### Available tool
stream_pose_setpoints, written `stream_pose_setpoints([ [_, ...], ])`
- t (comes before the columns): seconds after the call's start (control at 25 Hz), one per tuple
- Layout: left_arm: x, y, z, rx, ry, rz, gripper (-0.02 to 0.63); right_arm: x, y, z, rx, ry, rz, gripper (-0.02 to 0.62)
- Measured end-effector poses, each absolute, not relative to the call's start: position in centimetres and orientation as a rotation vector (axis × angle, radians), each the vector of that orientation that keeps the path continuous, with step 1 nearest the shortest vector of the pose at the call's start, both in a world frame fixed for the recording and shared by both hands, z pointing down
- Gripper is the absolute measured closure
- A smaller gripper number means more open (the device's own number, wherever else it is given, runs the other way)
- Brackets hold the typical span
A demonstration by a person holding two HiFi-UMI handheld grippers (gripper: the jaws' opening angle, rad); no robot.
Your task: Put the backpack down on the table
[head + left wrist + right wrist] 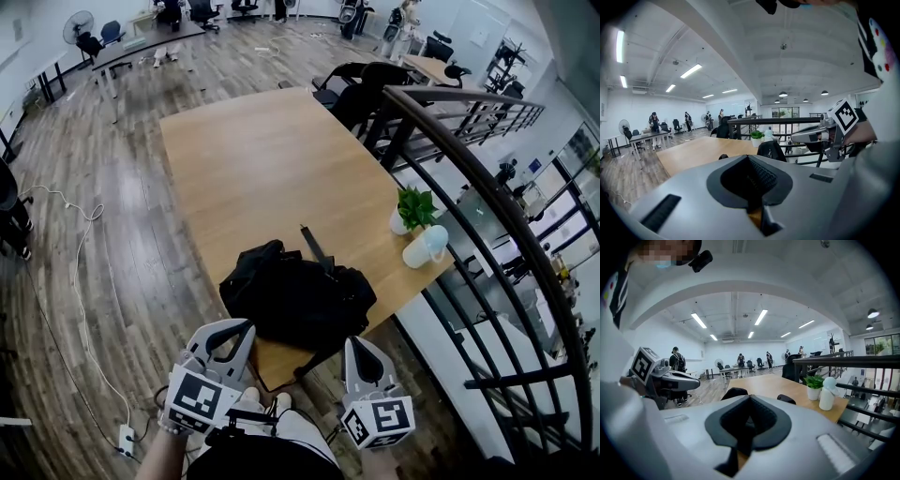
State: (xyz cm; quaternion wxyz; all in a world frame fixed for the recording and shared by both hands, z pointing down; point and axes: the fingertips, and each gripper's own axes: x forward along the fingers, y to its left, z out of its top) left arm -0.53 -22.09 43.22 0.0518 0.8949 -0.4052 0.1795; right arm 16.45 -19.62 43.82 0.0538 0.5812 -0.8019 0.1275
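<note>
Pointing toward 12 o'clock, the left hand-held gripper [242, 328] and right hand-held gripper [361, 345] are held closed, empty, at 6 o'clock of the backpack [298, 295].

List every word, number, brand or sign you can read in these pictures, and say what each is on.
No text is readable.
The left gripper and right gripper carry marker cubes: square black-and-white patterns, no letters.
The shirt print: too blurred to read.
The backpack: no label shows.
</note>
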Motion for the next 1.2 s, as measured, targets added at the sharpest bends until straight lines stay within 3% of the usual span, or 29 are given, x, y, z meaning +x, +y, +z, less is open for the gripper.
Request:
stream_pose_setpoints([
  [1.2, -1.4, -22.3, 44.1, 2.677, -1.264, 0.547, 0.6, 15.3, -19.8, 43.9, 1.714, -2.452, 0.352, 0.588],
])
